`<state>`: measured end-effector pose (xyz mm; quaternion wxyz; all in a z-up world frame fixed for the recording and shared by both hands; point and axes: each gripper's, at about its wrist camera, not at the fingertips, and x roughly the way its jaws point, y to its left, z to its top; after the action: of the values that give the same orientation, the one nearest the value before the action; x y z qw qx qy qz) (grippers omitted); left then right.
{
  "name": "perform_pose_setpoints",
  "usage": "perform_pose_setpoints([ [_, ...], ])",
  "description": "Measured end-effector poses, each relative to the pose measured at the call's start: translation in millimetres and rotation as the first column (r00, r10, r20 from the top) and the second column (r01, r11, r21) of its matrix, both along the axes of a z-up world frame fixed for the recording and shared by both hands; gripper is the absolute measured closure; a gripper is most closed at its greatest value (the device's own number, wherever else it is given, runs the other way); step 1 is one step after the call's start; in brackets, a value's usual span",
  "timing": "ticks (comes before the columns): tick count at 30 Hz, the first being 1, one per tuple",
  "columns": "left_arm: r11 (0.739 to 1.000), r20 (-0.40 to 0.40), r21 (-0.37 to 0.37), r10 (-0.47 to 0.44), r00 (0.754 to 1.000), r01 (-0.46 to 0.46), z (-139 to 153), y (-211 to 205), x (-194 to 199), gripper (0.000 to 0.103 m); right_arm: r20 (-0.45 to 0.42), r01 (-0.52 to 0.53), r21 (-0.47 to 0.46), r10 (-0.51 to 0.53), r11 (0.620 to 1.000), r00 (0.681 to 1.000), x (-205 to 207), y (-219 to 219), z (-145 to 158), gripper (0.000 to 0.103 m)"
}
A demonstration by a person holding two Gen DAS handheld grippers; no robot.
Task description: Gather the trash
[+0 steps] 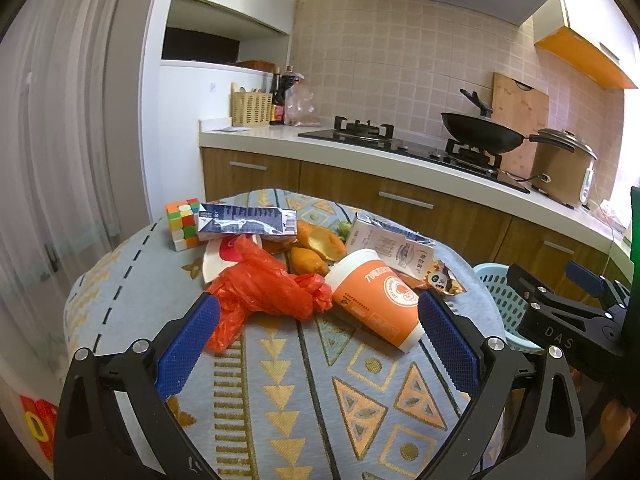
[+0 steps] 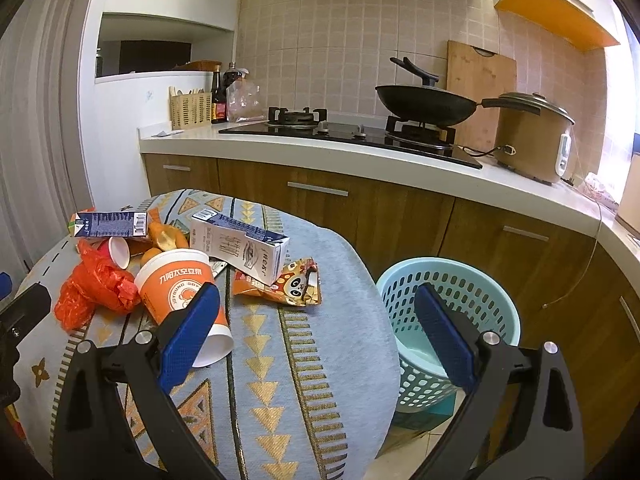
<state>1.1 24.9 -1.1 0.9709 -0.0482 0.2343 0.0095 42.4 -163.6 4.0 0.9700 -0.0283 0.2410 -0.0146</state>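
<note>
- Trash: we find it heaped at the far middle of the cloth-covered counter [image 1: 280, 380], ahead of both tools.
- Orange cup [image 1: 376, 300]: one, on its side, long axis running from far-left to near-right, mouth toward us; just ahead of the left tool [image 1: 318, 322], which we judge nearer.
- Left tool: spread wide, holding nothing.
- Right tool [image 2: 316, 312]: spread wide, holding nothing.
- Count: two cartons, one red bag [image 1: 264, 292], one snack wrapper [image 2: 288, 284], several peels.
- Basket [image 2: 452, 312]: one, blue, on the floor right of the counter.
</note>
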Motion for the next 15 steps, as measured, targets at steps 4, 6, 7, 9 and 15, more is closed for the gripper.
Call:
perform_pose_setpoints([
  [4,1.000,-0.002,-0.003,0.000,1.000,0.000,-1.1,1.5,0.1,0.008,-0.003,0.002,0.000,-0.002,1.000,1.000,0.1,-0.6,-1.2,0.010],
  [6,1.000,-0.003,-0.005,0.001,1.000,-0.001,-1.4,1.7,0.4,0.008,-0.005,0.002,0.001,-0.002,1.000,1.000,0.3,-1.5,-1.7,0.010],
  [7,1.000,-0.003,-0.007,0.000,1.000,-0.001,-1.5,1.7,0.5,0.008,-0.005,0.003,0.001,-0.003,1.000,1.000,0.5,-1.7,-1.6,0.010],
  [9,1.000,-0.004,-0.008,0.000,1.000,0.000,-1.7,1.6,0.8,0.008,-0.006,0.002,0.001,-0.002,1.000,1.000,0.6,-1.5,-1.5,0.010],
  [15,1.000,-0.004,-0.005,0.001,1.000,-0.001,-3.3,2.1,0.8,0.008,-0.011,0.002,0.002,-0.002,1.000,1.000,1.1,-2.0,-3.7,0.011],
])
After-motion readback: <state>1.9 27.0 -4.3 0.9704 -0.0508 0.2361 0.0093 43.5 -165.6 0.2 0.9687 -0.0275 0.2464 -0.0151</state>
